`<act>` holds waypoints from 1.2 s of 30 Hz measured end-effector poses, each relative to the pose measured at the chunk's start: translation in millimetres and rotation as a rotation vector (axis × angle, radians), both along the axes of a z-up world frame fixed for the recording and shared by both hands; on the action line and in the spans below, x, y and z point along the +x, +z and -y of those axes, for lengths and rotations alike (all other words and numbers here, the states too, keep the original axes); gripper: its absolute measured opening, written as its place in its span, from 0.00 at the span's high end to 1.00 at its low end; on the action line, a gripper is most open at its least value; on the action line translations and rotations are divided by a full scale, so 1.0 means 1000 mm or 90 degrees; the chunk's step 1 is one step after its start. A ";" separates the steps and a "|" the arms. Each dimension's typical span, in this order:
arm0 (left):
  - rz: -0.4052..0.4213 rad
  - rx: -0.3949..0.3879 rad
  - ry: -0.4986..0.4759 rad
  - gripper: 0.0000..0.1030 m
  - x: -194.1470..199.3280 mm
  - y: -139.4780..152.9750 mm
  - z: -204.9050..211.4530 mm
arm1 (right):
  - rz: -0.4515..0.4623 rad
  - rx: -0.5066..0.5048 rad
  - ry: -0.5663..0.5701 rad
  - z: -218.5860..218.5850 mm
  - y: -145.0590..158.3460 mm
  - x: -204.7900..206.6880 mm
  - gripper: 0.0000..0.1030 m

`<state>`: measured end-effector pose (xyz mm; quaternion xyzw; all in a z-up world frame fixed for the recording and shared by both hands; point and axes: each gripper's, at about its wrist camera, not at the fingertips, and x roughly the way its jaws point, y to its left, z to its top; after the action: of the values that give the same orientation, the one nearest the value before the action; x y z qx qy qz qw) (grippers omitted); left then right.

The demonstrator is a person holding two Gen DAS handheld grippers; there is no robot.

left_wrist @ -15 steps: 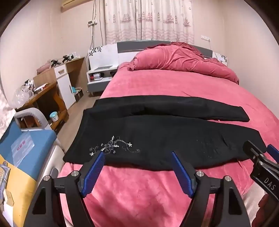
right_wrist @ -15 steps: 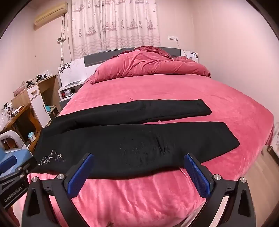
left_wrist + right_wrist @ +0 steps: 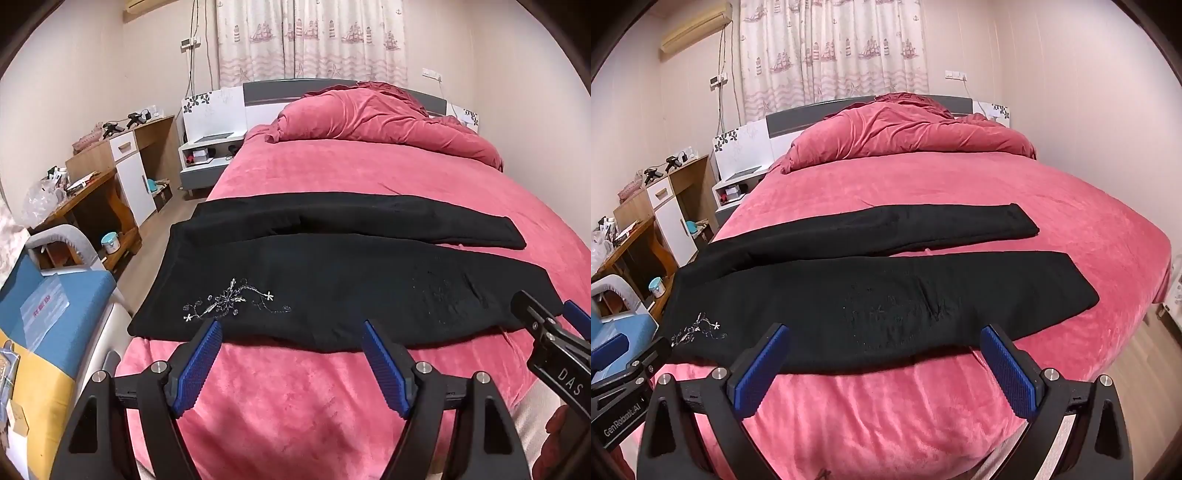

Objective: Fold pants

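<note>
Lying flat across the pink bed (image 3: 369,173), black pants (image 3: 332,280) with legs spread apart, left gripper (image 3: 291,332) and right gripper (image 3: 882,336) both wide open, empty, just short of the pants' near edge

Black pants (image 3: 871,291) flat on bed (image 3: 960,192)

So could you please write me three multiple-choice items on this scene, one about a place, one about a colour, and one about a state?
1. Where is the silver embroidery on the black pants?
A. near the waist end
B. at a leg cuff
C. on the far leg

2. What colour is the bed cover?
A. grey
B. pink
C. white

3. How do the left gripper and right gripper stand?
A. both open, holding nothing
B. both clamped on the pants
C. one shut

Key: 1 A, the stitching sits on the wide end by the desk side; 2 B, pink plush shows all round; 3 A, the blue pads stand wide apart, short of the cloth.
</note>
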<state>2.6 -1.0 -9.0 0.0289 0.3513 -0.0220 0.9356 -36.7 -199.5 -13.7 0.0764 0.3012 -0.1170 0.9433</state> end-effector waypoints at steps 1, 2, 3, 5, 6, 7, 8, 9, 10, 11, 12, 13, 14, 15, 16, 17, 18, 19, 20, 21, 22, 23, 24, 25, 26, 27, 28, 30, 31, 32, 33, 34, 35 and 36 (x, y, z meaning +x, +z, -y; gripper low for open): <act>-0.001 0.000 0.000 0.23 0.000 0.000 0.000 | 0.001 0.001 0.001 0.000 0.000 0.000 0.00; -0.003 0.000 0.001 0.23 0.000 -0.001 0.000 | -0.001 0.001 0.001 0.000 -0.003 0.000 0.00; -0.004 0.000 0.000 0.23 0.001 -0.001 0.000 | -0.002 0.000 0.001 0.000 -0.003 -0.001 0.00; -0.007 -0.002 0.001 0.23 0.001 -0.002 -0.001 | -0.007 0.001 -0.001 -0.001 -0.006 0.004 0.00; -0.009 -0.003 0.000 0.23 0.001 -0.002 -0.001 | -0.008 0.001 0.000 -0.001 -0.007 0.004 0.00; -0.010 -0.004 -0.001 0.23 0.001 -0.004 -0.001 | -0.009 0.001 0.000 -0.001 -0.006 0.004 0.00; -0.010 -0.004 0.000 0.23 0.001 -0.004 -0.001 | -0.010 0.002 0.000 0.000 -0.005 0.004 0.00; -0.011 -0.003 0.001 0.23 0.001 -0.005 -0.001 | -0.011 0.001 0.000 0.000 -0.005 0.004 0.00; -0.012 -0.003 0.000 0.23 0.002 -0.005 -0.001 | -0.012 0.001 0.000 0.000 -0.005 0.004 0.00; -0.014 -0.004 0.000 0.23 0.002 -0.005 -0.001 | -0.013 0.001 -0.001 0.000 -0.005 0.004 0.00; -0.014 -0.005 0.000 0.23 0.002 -0.005 -0.001 | -0.013 0.002 -0.002 0.001 -0.005 0.004 0.00; -0.015 -0.004 0.000 0.23 0.002 -0.006 -0.001 | -0.014 0.003 -0.002 0.001 -0.006 0.005 0.00; -0.016 -0.005 0.001 0.23 0.002 -0.006 -0.001 | -0.015 0.003 -0.003 0.001 -0.007 0.005 0.00; -0.017 -0.007 0.001 0.23 0.002 -0.006 -0.001 | -0.016 0.004 -0.003 0.001 -0.007 0.005 0.00; -0.018 -0.007 0.001 0.23 0.002 -0.006 -0.001 | -0.016 0.004 -0.004 0.002 -0.007 0.005 0.00; -0.019 -0.006 0.003 0.23 0.003 -0.007 -0.001 | -0.016 0.005 -0.004 0.002 -0.007 0.006 0.00; -0.021 -0.007 0.003 0.23 0.003 -0.007 -0.001 | -0.016 0.005 -0.005 0.002 -0.007 0.006 0.00; -0.022 -0.007 0.003 0.23 0.003 -0.008 -0.001 | -0.016 0.005 -0.005 0.002 -0.008 0.006 0.00; -0.022 -0.006 0.003 0.23 0.003 -0.008 -0.001 | -0.017 0.005 -0.004 0.002 -0.008 0.006 0.00; -0.022 -0.005 0.003 0.23 0.003 -0.008 -0.001 | -0.017 0.005 -0.004 0.002 -0.008 0.006 0.00; -0.022 -0.006 0.003 0.23 0.003 -0.008 -0.001 | -0.017 0.006 -0.004 0.002 -0.009 0.006 0.00; -0.023 -0.007 0.002 0.23 0.003 -0.008 -0.001 | -0.018 0.006 -0.004 0.002 -0.009 0.006 0.00; -0.023 -0.006 0.003 0.23 0.003 -0.008 -0.001 | -0.018 0.006 -0.004 0.002 -0.009 0.006 0.00; -0.024 -0.006 0.003 0.23 0.003 -0.009 -0.001 | -0.018 0.006 -0.003 0.002 -0.010 0.006 0.00; -0.024 -0.006 0.003 0.23 0.003 -0.009 0.000 | -0.019 0.006 -0.003 0.002 -0.010 0.007 0.00; -0.024 -0.006 0.003 0.23 0.003 -0.009 -0.001 | -0.020 0.007 -0.003 0.002 -0.011 0.007 0.00; -0.025 -0.006 0.003 0.23 0.003 -0.009 0.000 | -0.020 0.007 -0.003 0.002 -0.011 0.007 0.00; -0.026 -0.006 0.004 0.23 0.003 -0.010 0.000 | -0.020 0.008 -0.003 0.002 -0.011 0.007 0.00; -0.027 -0.006 0.003 0.23 0.003 -0.010 0.000 | -0.020 0.007 -0.003 0.002 -0.011 0.007 0.00; -0.027 -0.006 0.004 0.23 0.003 -0.010 -0.001 | -0.019 0.007 -0.004 0.002 -0.011 0.007 0.00; -0.027 -0.006 0.004 0.23 0.003 -0.010 -0.001 | -0.019 0.008 -0.003 0.002 -0.011 0.007 0.00; -0.027 -0.007 0.003 0.23 0.003 -0.010 -0.001 | -0.018 0.007 -0.003 0.002 -0.012 0.007 0.00; -0.028 -0.007 0.003 0.23 0.003 -0.010 -0.001 | -0.018 0.007 -0.003 0.002 -0.011 0.006 0.00; -0.028 -0.006 0.003 0.23 0.003 -0.010 -0.001 | -0.018 0.006 -0.003 0.001 -0.011 0.006 0.00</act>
<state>5.9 0.3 -18.9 0.0231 0.3716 -0.0217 0.9278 -30.2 -200.9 -25.1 0.0802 0.3149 -0.1189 0.9382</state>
